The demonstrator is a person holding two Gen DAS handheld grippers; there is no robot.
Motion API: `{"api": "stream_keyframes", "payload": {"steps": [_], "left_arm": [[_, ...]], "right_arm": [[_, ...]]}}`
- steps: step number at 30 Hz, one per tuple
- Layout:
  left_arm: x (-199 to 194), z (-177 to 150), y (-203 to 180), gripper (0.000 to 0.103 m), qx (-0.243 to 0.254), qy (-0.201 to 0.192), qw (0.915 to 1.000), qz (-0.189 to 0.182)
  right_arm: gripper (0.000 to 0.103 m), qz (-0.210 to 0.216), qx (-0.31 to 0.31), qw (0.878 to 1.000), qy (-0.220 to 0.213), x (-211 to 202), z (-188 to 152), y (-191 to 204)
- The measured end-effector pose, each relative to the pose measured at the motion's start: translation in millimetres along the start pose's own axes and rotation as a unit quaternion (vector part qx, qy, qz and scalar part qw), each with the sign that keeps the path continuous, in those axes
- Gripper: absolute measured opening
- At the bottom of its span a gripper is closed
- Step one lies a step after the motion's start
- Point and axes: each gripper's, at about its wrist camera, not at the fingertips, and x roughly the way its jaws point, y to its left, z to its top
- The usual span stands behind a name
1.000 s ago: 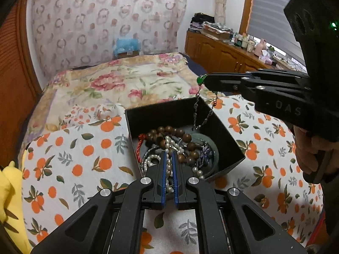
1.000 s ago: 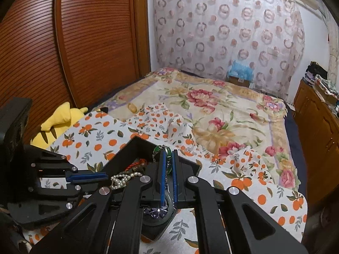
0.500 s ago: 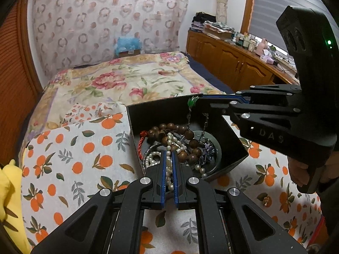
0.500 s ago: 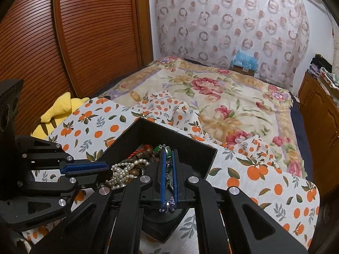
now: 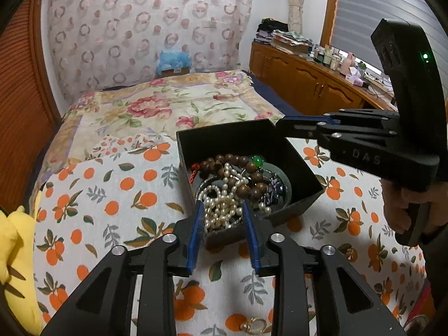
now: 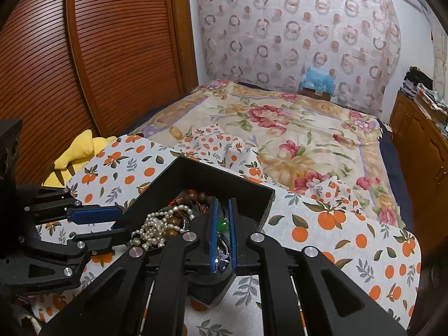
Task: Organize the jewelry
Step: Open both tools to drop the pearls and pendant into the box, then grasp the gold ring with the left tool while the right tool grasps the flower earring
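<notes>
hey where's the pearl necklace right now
The pearl necklace lies heaped inside the black box, at its near side in the left wrist view, against the wooden bead bracelet and between the open left claw's fingertips.

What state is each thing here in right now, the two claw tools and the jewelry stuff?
left gripper: open, at the box's near edge.
right gripper: slightly open, holding nothing.
black box: lidless, full.
pearl necklace: heaped in the box.
wooden bead bracelet: in the box.
green-bead chain: in the box.
ring: on the cloth.
</notes>
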Motion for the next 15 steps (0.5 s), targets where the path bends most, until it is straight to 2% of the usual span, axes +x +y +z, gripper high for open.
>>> {"api": "stream_keyframes", "payload": {"steps": [4,5,6,7,8,14,15], "left_arm": [[-8.8,-7.4,-1.2,0.034,0.001,-0.002,1.0000,0.005],[-10.6,-7.9,-0.7,0.034,0.001,-0.002,1.0000,0.007],[-13.6,-9.2,-0.5,0.035,0.001,-0.003,0.9999,0.009],[-15.6,-10.5,-1.2,0.036,0.002,-0.005,0.9999,0.012],[-17.9,-11.7,-1.7,0.041,0.005,-0.006,0.9999,0.015],[-31.2,-24.7,-6.7,0.044,0.007,-0.009,0.9998,0.016],[-32.4,-27.2,-6.6,0.054,0.006,-0.008,0.9998,0.015]], "right_arm": [[0.009,-0.002,0.008,1.000,-0.008,-16.7,-10.1,-0.8],[0.012,-0.005,0.014,1.000,-0.008,-23.4,-15.5,-0.8],[0.017,-0.005,0.017,1.000,-0.009,-29.5,-20.4,-0.1],[0.029,-0.004,0.019,1.000,-0.013,-36.7,-26.0,0.6],[0.034,-0.003,0.021,1.000,-0.016,-45.0,-33.6,1.8],[0.034,-0.015,0.025,1.000,0.001,-71.9,-78.1,2.8],[0.034,-0.018,0.026,0.999,0.006,-74.3,-85.3,2.6]]}}
